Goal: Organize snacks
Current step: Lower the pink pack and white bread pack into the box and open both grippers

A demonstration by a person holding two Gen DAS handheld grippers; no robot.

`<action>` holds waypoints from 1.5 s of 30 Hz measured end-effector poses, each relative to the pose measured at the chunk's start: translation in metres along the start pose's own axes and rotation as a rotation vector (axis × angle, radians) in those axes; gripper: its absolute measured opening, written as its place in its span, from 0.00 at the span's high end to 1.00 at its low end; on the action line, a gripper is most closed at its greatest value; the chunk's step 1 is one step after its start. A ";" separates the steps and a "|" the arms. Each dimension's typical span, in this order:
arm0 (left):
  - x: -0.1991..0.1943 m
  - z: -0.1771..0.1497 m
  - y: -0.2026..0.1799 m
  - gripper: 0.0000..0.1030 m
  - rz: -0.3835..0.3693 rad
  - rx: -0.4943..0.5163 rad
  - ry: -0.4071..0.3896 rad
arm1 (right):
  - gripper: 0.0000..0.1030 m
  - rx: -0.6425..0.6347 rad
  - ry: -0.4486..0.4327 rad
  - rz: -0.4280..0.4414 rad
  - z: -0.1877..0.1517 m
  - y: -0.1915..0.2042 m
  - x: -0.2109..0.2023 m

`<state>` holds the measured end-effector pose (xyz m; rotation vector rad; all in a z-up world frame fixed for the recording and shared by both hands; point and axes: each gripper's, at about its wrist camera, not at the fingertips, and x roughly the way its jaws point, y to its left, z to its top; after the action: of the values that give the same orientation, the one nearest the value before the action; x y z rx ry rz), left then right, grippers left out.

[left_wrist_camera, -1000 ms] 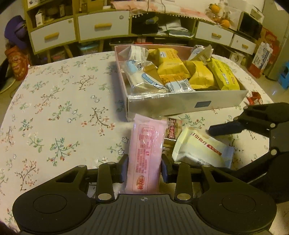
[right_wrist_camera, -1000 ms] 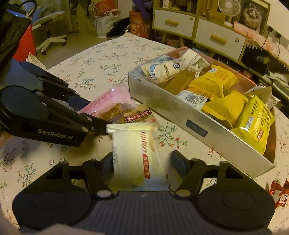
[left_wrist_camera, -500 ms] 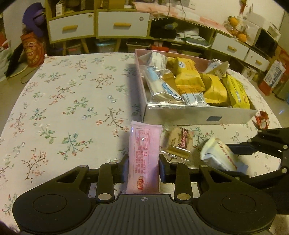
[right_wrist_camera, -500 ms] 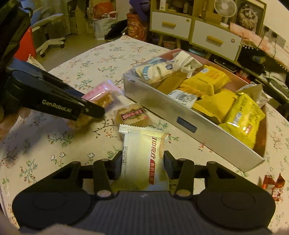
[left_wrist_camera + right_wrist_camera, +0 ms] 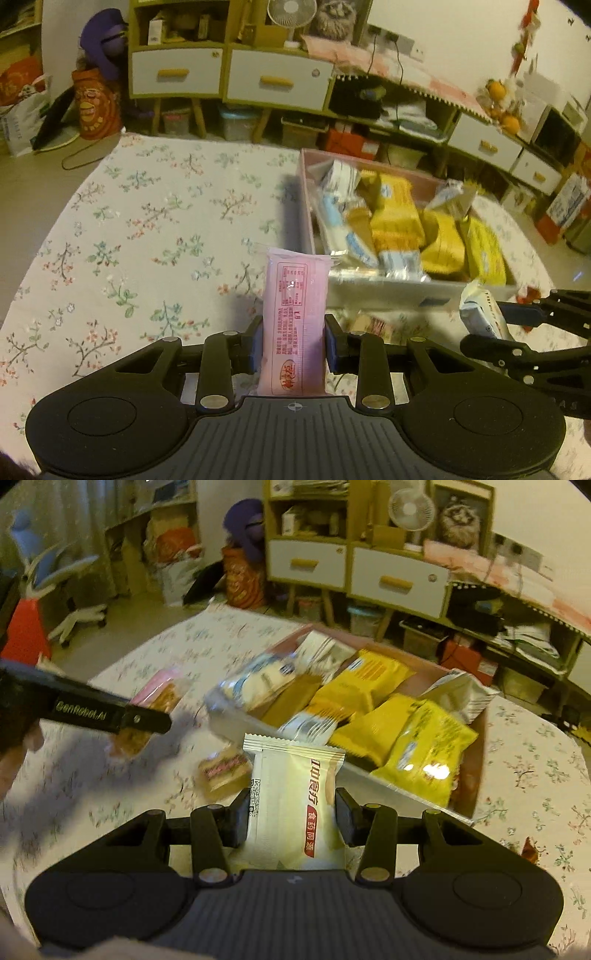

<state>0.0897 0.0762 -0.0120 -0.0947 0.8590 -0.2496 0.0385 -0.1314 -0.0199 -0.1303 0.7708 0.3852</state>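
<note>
Left gripper [image 5: 293, 343] sitting at lower centre of its own view, pads pinching a pink packet [image 5: 295, 325], right gripper [image 5: 291, 818] at lower centre of its view, pads clamping a white packet [image 5: 295, 805], each angling downward, a hand showing at that view's left edge.

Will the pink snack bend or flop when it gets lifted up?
Probably not much: the pink snack packet stands straight out past the left gripper, so it seems fairly stiff. Its shiny wrapper might be slippery. It looks light.
</note>
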 end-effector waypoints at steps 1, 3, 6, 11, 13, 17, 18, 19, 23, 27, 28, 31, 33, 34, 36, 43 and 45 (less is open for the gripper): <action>0.000 0.002 -0.001 0.71 -0.001 -0.003 -0.006 | 0.59 0.013 -0.005 -0.006 0.002 -0.002 0.000; -0.001 0.006 -0.005 0.71 -0.003 -0.006 -0.019 | 0.59 0.036 -0.018 -0.022 0.006 -0.006 0.001; 0.000 0.010 -0.010 0.71 -0.011 -0.018 -0.032 | 0.59 0.065 -0.037 -0.036 0.011 -0.010 0.002; 0.000 0.017 -0.022 0.71 -0.025 -0.030 -0.050 | 0.59 0.127 -0.069 -0.038 0.020 -0.019 0.002; 0.000 0.021 -0.027 0.71 -0.031 -0.033 -0.052 | 0.59 0.160 -0.083 -0.034 0.024 -0.023 0.002; 0.005 0.033 -0.043 0.71 -0.037 0.002 -0.068 | 0.58 0.211 -0.092 -0.016 0.029 -0.033 0.006; 0.006 0.036 -0.047 0.71 -0.045 0.008 -0.071 | 0.58 0.218 -0.092 -0.018 0.030 -0.034 0.007; 0.008 0.040 -0.050 0.71 -0.055 0.015 -0.071 | 0.58 0.229 -0.093 -0.019 0.032 -0.036 0.008; 0.025 0.052 -0.062 0.71 -0.075 0.038 -0.066 | 0.58 0.296 -0.112 -0.008 0.041 -0.049 0.012; 0.043 0.059 -0.065 0.71 -0.083 0.027 -0.057 | 0.58 0.367 -0.123 0.003 0.047 -0.062 0.020; 0.047 0.060 -0.066 0.71 -0.082 0.026 -0.057 | 0.58 0.377 -0.123 0.003 0.048 -0.065 0.023; 0.061 0.062 -0.069 0.71 -0.076 0.033 -0.046 | 0.58 0.391 -0.116 -0.029 0.051 -0.070 0.032; 0.069 0.063 -0.073 0.71 -0.067 0.049 -0.045 | 0.58 0.404 -0.113 -0.044 0.052 -0.072 0.037; 0.072 0.063 -0.075 0.71 -0.066 0.054 -0.049 | 0.58 0.413 -0.114 -0.049 0.052 -0.074 0.038; 0.078 0.066 -0.079 0.71 -0.068 0.064 -0.053 | 0.58 0.425 -0.109 -0.051 0.052 -0.077 0.042; 0.092 0.069 -0.082 0.71 -0.071 0.064 -0.055 | 0.55 0.425 -0.091 -0.085 0.058 -0.079 0.049; 0.094 0.068 -0.082 0.70 -0.085 0.065 -0.057 | 0.49 0.447 -0.102 -0.092 0.058 -0.082 0.047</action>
<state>0.1851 -0.0284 -0.0221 -0.0774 0.7906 -0.3530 0.1389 -0.1790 -0.0141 0.2704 0.7301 0.1247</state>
